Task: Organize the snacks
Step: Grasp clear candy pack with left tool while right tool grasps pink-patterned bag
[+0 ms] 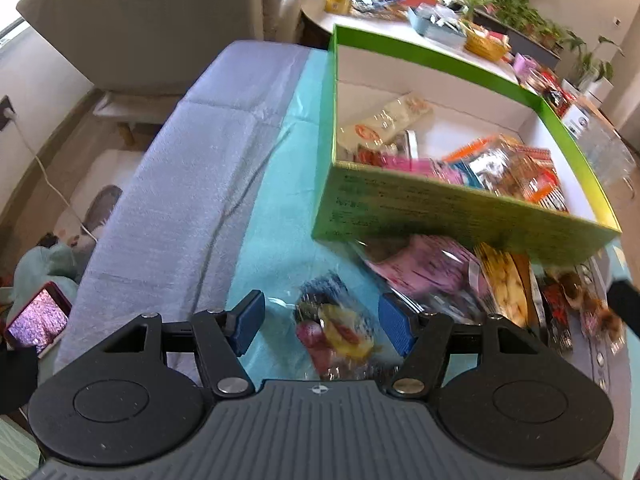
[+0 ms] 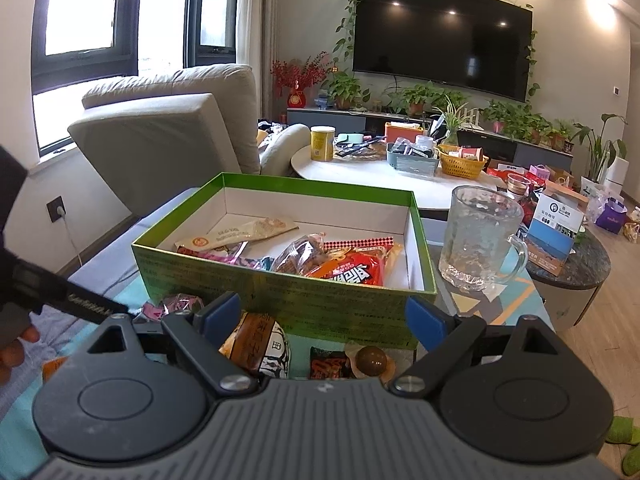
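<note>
In the left wrist view, your left gripper (image 1: pixel 322 318) has its jaws spread wide, holding nothing. A clear packet of colourful candy (image 1: pixel 338 330) lies on the teal cloth (image 1: pixel 272 216) between the blue pads, touching neither. The green box (image 1: pixel 460 210) with snacks inside sits just ahead, pink packets (image 1: pixel 424 268) at its base.

In the right wrist view, your right gripper (image 2: pixel 324 318) is also wide open and empty. An orange-and-white snack pack (image 2: pixel 260 346) lies beside the left pad; a round chocolate ball (image 2: pixel 371 360) sits mid-gap. A glass mug (image 2: pixel 480 236) stands right of the box.
</note>
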Demonstrator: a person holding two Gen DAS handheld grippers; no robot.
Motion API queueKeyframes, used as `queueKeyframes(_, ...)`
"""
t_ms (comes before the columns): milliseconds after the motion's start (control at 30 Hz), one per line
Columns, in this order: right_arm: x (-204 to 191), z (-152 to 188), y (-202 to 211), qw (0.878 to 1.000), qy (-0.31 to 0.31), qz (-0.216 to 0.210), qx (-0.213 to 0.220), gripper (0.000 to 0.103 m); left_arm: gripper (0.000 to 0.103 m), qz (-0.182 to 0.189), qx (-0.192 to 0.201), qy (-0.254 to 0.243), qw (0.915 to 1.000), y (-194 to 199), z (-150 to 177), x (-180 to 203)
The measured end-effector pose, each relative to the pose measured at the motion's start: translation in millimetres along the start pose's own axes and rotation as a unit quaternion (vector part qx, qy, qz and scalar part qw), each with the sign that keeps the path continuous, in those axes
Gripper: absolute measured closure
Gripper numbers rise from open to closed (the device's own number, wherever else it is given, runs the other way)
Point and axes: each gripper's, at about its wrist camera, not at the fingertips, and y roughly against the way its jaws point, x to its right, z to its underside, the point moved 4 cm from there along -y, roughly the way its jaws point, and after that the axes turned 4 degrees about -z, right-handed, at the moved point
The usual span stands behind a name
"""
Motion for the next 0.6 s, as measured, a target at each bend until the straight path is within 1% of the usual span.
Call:
queueKeyframes(100,-2,1,-4,1.0,0.0,-0.003,-0.004,0.04,0.042,-0.015,0.005,-0.013,0.9998,-4,-1,5)
queueKeyframes(167,-5,2,-5,1.0,0.003,-0.005,-0.006,0.04,0.044,-0.017,0.007,-0.034,0.9992,-5,0,8)
queueKeyframes(233,-7,2,-6,1.0,0.01,-0.004,-0.008,0.04,0.052,-0.01,0.014,-0.051,0.9986,-3,1,8)
queueKeyframes(267,-8,3,-7,1.0,0.012,-0.004,-0.008,0.04,0.054,-0.003,0.015,-0.055,0.9984,-2,2,6)
queueKeyframes(333,-10,2,-8,1.0,0.012,-0.009,-0.008,0.04,0.058,0.013,0.013,-0.053,0.9984,1,3,-1)
queueKeyframes(400,-14,2,-7,1.0,0.011,-0.021,-0.006,0.04,0.06,0.022,0.01,-0.046,0.9986,4,4,-7)
queueKeyframes(500,-25,2,-8,0.999,0.015,-0.044,-0.004,0.039,0.062,0.017,0.024,-0.027,0.9992,11,5,-18)
queueKeyframes(600,-40,2,-11,0.998,0.025,-0.065,-0.006,0.039,0.063,0.02,0.032,-0.022,0.999,18,6,-23)
